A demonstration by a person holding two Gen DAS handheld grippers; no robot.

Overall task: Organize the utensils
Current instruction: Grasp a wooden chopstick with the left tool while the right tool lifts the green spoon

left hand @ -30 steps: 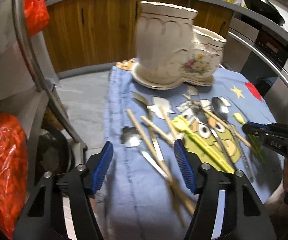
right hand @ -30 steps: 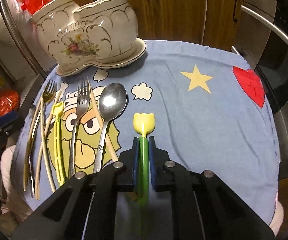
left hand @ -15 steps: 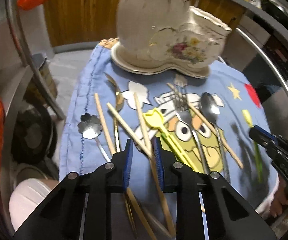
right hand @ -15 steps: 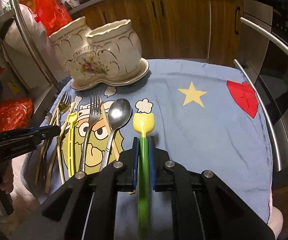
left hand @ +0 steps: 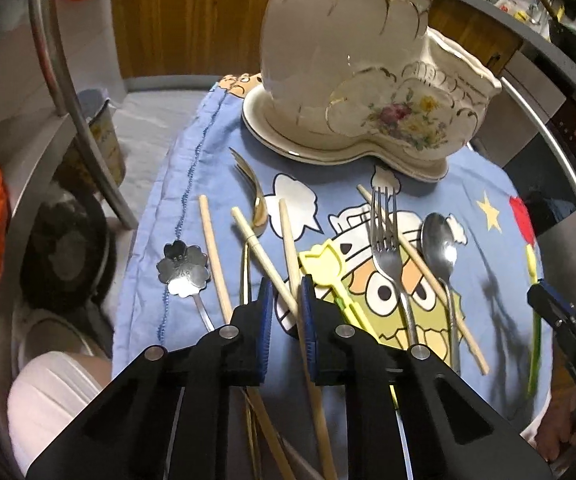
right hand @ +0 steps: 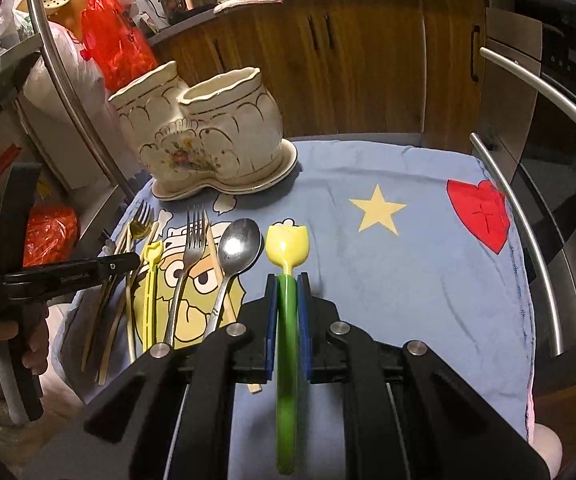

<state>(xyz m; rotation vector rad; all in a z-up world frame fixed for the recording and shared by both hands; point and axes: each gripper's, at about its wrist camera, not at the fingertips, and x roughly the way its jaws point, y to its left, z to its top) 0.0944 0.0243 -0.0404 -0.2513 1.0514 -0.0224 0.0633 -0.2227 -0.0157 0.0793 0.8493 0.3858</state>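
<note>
- Utensils: spread side by side on blue cloth (right hand: pixel 408 280) before ceramic two-pot holder (right hand: pixel 208 136); holder apparently empty, so sorting barely begun.
- Right gripper (right hand: pixel 287 308): clamped on green stem of tulip spoon (right hand: pixel 287 242), bowl pointing forward, seemingly lifted clear of cloth for carrying to holder.
- Left gripper (left hand: pixel 284 308): narrowed around wooden chopsticks (left hand: pixel 288 248); two crossing sticks between the pads, firm grip uncertain.
- Steel fork (left hand: pixel 384 236), steel spoon (left hand: pixel 440 244), flower spoon (left hand: pixel 184 268): lying untouched.
</note>
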